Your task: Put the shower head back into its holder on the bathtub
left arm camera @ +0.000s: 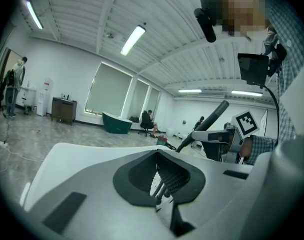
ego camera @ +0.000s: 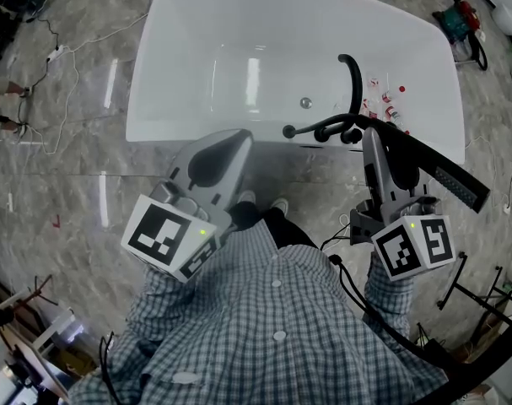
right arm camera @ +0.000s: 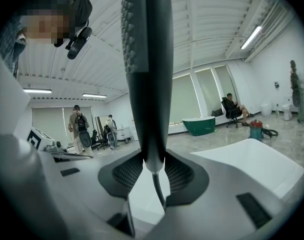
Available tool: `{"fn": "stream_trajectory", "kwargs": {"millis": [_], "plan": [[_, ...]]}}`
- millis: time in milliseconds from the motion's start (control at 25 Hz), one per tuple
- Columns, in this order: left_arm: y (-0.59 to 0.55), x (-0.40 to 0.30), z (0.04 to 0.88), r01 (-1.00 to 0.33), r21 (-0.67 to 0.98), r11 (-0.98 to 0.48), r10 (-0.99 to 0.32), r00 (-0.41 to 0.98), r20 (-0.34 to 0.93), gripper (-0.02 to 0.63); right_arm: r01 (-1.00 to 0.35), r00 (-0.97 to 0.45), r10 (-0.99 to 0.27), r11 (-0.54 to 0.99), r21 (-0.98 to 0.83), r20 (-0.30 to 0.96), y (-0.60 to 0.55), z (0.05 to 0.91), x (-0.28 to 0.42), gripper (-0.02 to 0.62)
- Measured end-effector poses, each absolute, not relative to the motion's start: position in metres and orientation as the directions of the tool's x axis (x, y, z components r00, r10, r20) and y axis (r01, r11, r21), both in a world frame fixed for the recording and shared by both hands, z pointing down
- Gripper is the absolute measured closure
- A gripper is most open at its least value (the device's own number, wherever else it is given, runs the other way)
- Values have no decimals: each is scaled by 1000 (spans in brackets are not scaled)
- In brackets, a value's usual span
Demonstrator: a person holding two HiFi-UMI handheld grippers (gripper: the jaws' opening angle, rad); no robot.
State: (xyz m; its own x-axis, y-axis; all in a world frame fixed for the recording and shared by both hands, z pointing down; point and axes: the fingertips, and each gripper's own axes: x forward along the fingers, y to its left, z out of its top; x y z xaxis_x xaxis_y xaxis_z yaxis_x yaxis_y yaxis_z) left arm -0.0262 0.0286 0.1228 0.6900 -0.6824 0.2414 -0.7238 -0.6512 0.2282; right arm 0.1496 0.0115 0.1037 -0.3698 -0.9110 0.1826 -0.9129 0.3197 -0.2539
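Progress: early, holder unfilled | shower head [ego camera: 448, 178] off the bathtub [ego camera: 196, 11], held out right of the black tap fitting [ego camera: 323, 129] on the near rim | right gripper [right arm camera: 153, 171] clamped on its handle | left gripper [left arm camera: 157, 156] pinched together, empty, idle above the rim | remaining, by judgement: carry to holder, seat, release.

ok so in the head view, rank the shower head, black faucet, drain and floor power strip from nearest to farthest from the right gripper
1. shower head: clamped in the right gripper's tongs, jutting out to its right.
2. black faucet: on the bathtub rim, just ahead.
3. drain: further left, in the basin.
4. power strip: on the floor, far left.
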Motion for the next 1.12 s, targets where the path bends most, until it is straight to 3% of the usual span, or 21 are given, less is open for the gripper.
{"fn": "stream_trajectory", "kwargs": {"millis": [1120], "plan": [[16,-29,170,-725,238,-646,-663,688,296,597,-901,-401,-871,321,-292,283,-13,176,134,462]]}}
